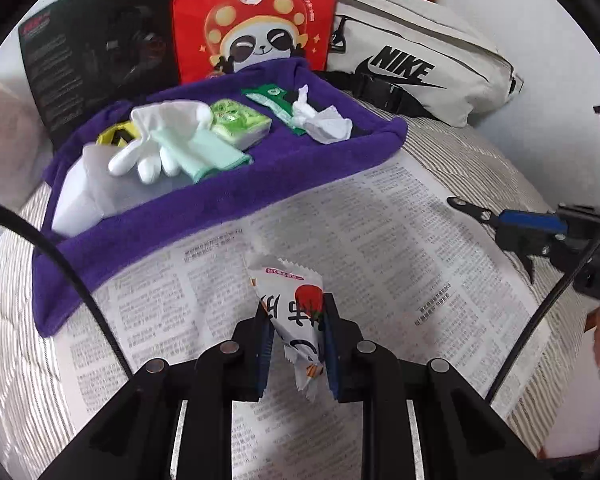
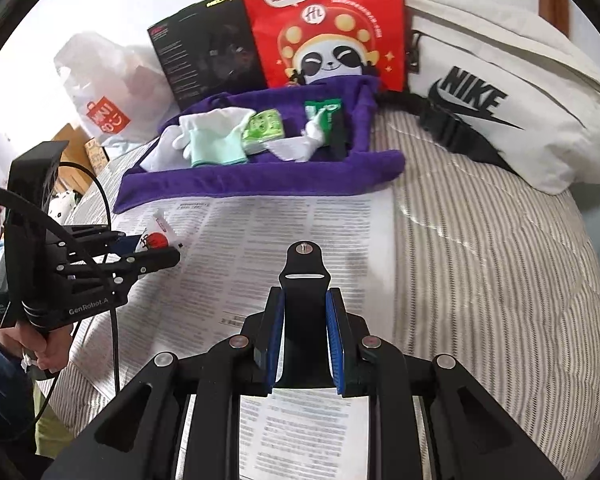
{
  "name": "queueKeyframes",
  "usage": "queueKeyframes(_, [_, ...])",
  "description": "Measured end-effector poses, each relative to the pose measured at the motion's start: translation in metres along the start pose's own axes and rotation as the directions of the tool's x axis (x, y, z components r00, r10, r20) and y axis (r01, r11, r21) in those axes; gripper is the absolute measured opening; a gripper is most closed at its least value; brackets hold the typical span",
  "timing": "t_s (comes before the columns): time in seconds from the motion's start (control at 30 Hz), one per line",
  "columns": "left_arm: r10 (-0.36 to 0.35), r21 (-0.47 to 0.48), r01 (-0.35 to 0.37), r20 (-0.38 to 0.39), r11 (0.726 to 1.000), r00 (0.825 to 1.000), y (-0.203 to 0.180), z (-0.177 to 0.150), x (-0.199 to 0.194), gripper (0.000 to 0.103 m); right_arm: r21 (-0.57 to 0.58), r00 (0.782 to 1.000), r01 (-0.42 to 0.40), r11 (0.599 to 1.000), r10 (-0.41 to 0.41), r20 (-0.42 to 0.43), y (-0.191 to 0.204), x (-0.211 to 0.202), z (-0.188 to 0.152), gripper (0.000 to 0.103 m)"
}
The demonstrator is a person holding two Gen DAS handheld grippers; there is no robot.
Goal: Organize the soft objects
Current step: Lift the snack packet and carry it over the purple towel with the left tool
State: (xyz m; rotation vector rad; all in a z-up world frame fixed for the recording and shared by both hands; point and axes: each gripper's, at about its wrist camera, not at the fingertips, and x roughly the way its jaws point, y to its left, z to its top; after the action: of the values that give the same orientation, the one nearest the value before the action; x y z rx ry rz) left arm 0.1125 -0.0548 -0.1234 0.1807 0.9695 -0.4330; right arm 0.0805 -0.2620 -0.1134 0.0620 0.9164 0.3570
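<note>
My left gripper (image 1: 296, 348) is shut on a white snack packet (image 1: 292, 300) with a red fruit print, held above the newspaper (image 1: 380, 240); it also shows in the right wrist view (image 2: 156, 240). My right gripper (image 2: 304, 340) is shut on a black watch strap (image 2: 304, 292); it also shows in the left wrist view (image 1: 472, 212). A purple cloth tray (image 1: 220, 196) beyond holds white gloves (image 1: 156, 156), a mint cloth (image 1: 212, 152), a green tissue pack (image 1: 240, 120), a green sachet (image 1: 276, 100) and a crumpled white tissue (image 1: 324, 120).
A red panda bag (image 1: 256, 16), a black box (image 1: 96, 56) and a white Nike pouch (image 1: 420, 60) stand behind the tray. A clear plastic bag (image 2: 104, 92) lies at the far left. The striped bedding (image 2: 480, 260) extends right of the newspaper.
</note>
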Motion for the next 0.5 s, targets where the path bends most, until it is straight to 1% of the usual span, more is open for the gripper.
queueKeyframes(0.07, [-0.022, -0.014, 0.022, -0.003, 1.0, 1.0, 0.005, -0.002, -0.001, 0.021, -0.01, 1.0, -0.008, 1.0, 0.008, -0.004, 0.005, 0.003, 0.001, 0.021])
queueKeyframes(0.23, [0.021, -0.025, -0.021, -0.006, 0.999, 1.0, 0.014, -0.007, -0.003, 0.021, -0.024, 1.0, -0.029, 0.999, 0.028, -0.014, 0.013, 0.019, 0.003, 0.021])
queueKeyframes(0.3, [0.036, -0.036, -0.037, -0.011, 0.999, 0.999, 0.019, -0.011, -0.001, 0.021, -0.032, 0.999, -0.025, 0.999, 0.024, -0.028, 0.014, 0.03, 0.003, 0.021])
queueKeyframes(0.37, [0.033, -0.046, -0.034, -0.018, 0.998, 0.999, 0.023, -0.013, 0.001, 0.022, -0.037, 0.999, -0.022, 0.999, 0.02, -0.038, 0.015, 0.039, 0.002, 0.021])
queueKeyframes(0.5, [0.049, -0.056, -0.05, -0.015, 0.997, 0.999, 0.026, -0.018, 0.006, 0.022, -0.038, 0.997, -0.007, 0.999, 0.004, -0.073, 0.014, 0.057, -0.004, 0.021])
